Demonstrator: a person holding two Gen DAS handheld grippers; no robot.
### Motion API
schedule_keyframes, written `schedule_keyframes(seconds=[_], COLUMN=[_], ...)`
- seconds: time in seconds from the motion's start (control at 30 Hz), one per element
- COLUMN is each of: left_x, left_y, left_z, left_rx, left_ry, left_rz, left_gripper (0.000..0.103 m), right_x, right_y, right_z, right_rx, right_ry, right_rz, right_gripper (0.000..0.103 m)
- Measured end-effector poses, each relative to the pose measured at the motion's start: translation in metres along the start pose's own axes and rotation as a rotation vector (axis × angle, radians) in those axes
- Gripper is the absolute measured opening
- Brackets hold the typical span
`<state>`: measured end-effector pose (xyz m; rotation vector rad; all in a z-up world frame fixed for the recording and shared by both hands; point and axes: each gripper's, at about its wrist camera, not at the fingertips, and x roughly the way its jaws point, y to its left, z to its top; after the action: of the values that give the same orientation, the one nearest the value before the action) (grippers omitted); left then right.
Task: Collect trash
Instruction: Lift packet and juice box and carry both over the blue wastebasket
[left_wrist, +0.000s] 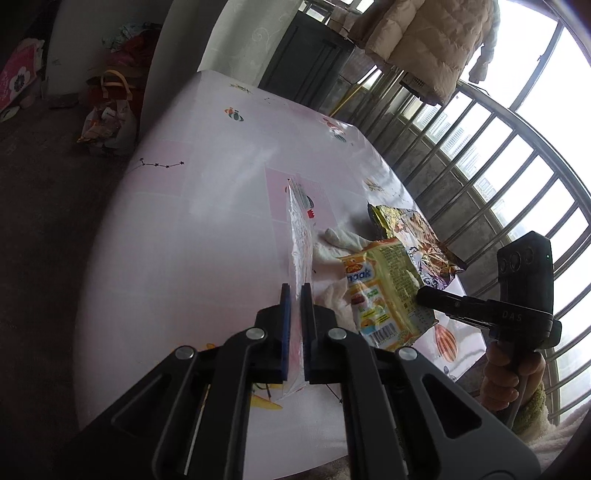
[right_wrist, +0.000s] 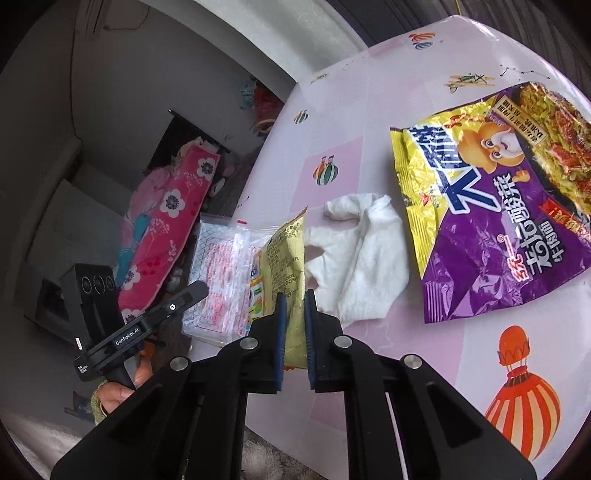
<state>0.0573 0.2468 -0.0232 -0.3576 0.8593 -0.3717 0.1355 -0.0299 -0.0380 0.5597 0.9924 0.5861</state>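
My left gripper (left_wrist: 295, 291) is shut on a clear plastic zip bag (left_wrist: 300, 236), which stands edge-on above the pink table (left_wrist: 207, 206). The same clear bag (right_wrist: 221, 280) shows at the table's left edge in the right wrist view. My right gripper (right_wrist: 294, 299) is shut on a yellow snack wrapper (right_wrist: 286, 258), lifted off the table. That yellow wrapper (left_wrist: 384, 295) hangs from the right gripper's fingers (left_wrist: 436, 299) in the left wrist view. A crumpled white tissue (right_wrist: 365, 258) lies beside it. A purple and yellow noodle packet (right_wrist: 495, 206) lies flat farther right.
The patterned tablecloth (right_wrist: 369, 369) ends near a barred window railing (left_wrist: 498, 177). A dark cabinet (left_wrist: 306, 66) and a hanging beige coat (left_wrist: 428, 40) stand beyond the table. Bags (left_wrist: 110, 110) sit on the floor to the left. A pink floral quilt (right_wrist: 166, 218) lies beyond the table edge.
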Motion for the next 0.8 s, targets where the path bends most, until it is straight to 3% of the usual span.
schedule_keyframes(seconds=[0.2, 0.43, 0.63, 0.8], left_x=[-0.032, -0.055, -0.035, 0.007], left_y=[-0.004, -0.037, -0.092, -0.164], left_z=[0.012, 0.029, 0.044, 0.054], left_rx=[0.008, 0.077, 0.176, 0.295], left_ry=[-0.081, -0.154, -0.132, -0.068], left_rz=[-0.001, -0.039, -0.121, -0.236], left_gripper=[0.003, 0.003, 0.003, 0.003], right_x=[-0.023, -0.061, -0.108, -0.165], right_y=[0.003, -0.003, -0.025, -0.059], right_z=[0.005, 0.004, -0.004, -0.024], right_rx=[-0.006, -0.007, 0.037, 0.114], right_ry=[-0.078, -0.182, -0.293, -0.417], right_rz=[0.052, 0.082, 0.051, -0.030], right_gripper=[0.008, 0.007, 0.007, 0.007])
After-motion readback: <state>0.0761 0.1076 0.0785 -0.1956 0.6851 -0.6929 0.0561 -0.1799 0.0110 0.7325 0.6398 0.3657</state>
